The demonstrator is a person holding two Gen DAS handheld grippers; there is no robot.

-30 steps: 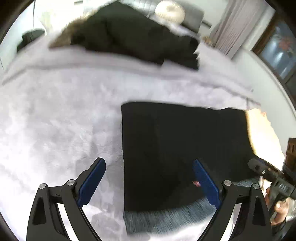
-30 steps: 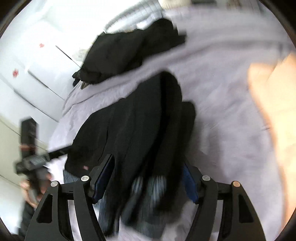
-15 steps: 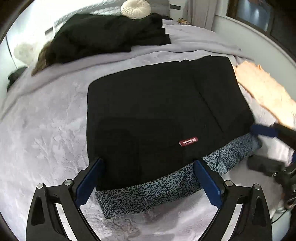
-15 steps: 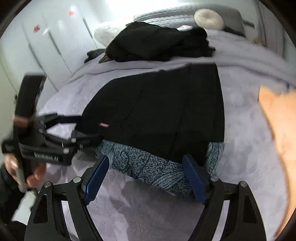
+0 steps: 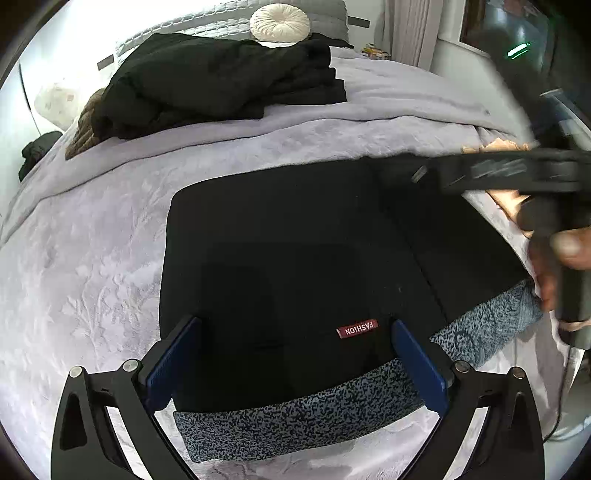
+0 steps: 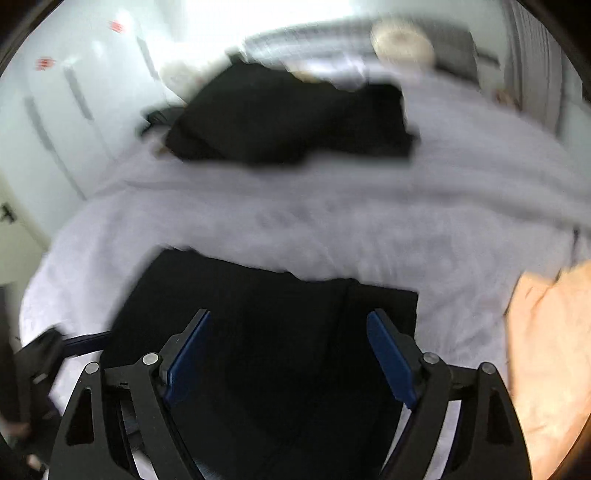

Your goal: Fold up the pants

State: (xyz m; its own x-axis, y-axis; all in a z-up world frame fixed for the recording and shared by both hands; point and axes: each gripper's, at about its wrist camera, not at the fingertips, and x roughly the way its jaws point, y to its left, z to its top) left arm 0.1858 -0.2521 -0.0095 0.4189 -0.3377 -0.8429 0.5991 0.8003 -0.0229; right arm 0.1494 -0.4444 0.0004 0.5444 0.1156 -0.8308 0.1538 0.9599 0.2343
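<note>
In the left wrist view, the folded black pants with a speckled blue-grey waistband (image 5: pixel 295 273) lie flat as a rough rectangle on the pale lilac plush bedspread (image 5: pixel 85 280), the waistband edge nearest the camera and a small red "FASHION" label (image 5: pixel 357 328) showing just above it. The left gripper (image 5: pixel 293 363) hovers over that near edge with its blue-padded fingers (image 5: pixel 171 363) spread wide apart and nothing between them. At the right of this view the right gripper (image 5: pixel 517 173) appears as a blurred black bar over the far right corner of the pants, held by a hand (image 5: pixel 557 266) whose fingertips wrap the handle. Farther up the bed sits a heap of rumpled black clothing (image 5: pixel 221 81), with a round cream tufted cushion (image 5: pixel 279 22) behind it near the grey quilted headboard (image 5: pixel 207 26). The right wrist view is smeared by motion: the right gripper (image 6: pixel 290 360) hangs above the far part of the black pants (image 6: pixel 266 317), its blue-padded fingers (image 6: pixel 389 360) open and empty. The same black heap (image 6: pixel 288 122) and cushion (image 6: pixel 402 42) lie beyond, a peach-coloured cloth (image 6: pixel 550 343) rests on the bedspread (image 6: pixel 332 214) at the right, and white cupboard doors (image 6: pixel 66 122) stand at the left. The left gripper (image 6: pixel 48 354) shows as a dark blur at the lower left edge.
</note>
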